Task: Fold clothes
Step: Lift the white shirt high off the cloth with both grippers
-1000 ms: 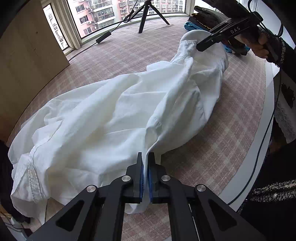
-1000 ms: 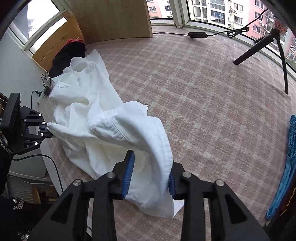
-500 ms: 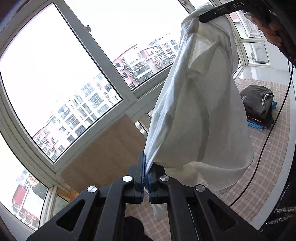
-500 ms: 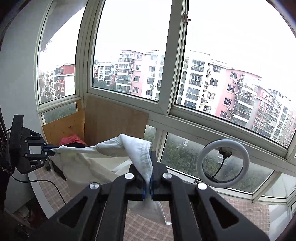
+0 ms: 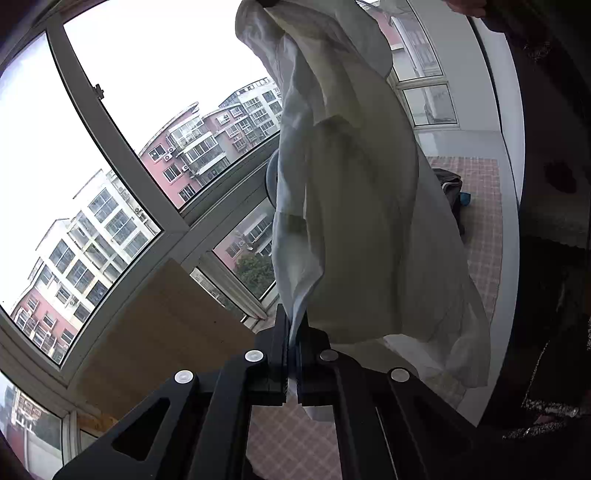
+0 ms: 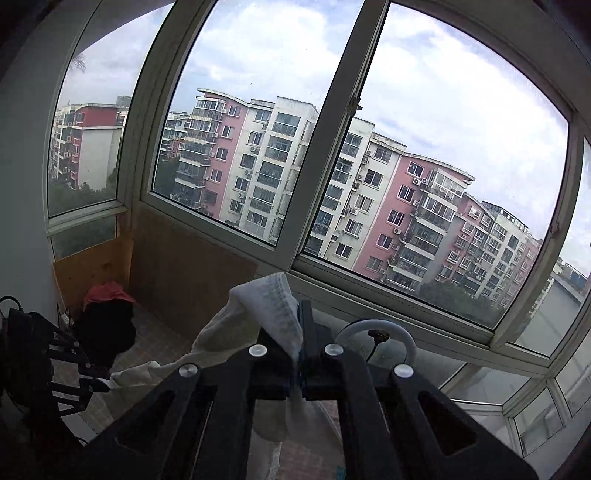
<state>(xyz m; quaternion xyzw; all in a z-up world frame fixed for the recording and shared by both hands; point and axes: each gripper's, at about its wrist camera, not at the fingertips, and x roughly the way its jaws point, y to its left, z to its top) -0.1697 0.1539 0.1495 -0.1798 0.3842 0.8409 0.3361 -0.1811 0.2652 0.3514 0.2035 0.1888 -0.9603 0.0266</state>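
Both grippers are up in the air with the white garment [image 5: 354, 206] strung between them, well clear of the checked floor [image 5: 484, 236]. In the left wrist view the left gripper [image 5: 292, 328] has its jaws pressed together on a low edge of the cloth, a strip of fabric squeezed right in the slot, and from there the garment rises in a long twisted drape toward the top of the frame, where its upper end runs out of view beside a bit of a hand [image 5: 465, 5]. The loose lower hem billows out to the right, hanging above the floor. Behind the cloth, far right, a dark bundle [image 5: 448, 184] lies on the floor with something blue just beside it. Over to the right wrist view: the right gripper [image 6: 298, 332] is clamped tight on a ribbed white edge, the fabric folding over the left finger and sagging away to the left, down to the other gripper seen at the left edge. A ring light [image 6: 375, 334] sits just beyond the fingers, a black and red heap [image 6: 107, 314] lies in the far left corner against the wooden boards [image 6: 184, 273], and the big windows [image 6: 332, 147] show pink and white apartment blocks.
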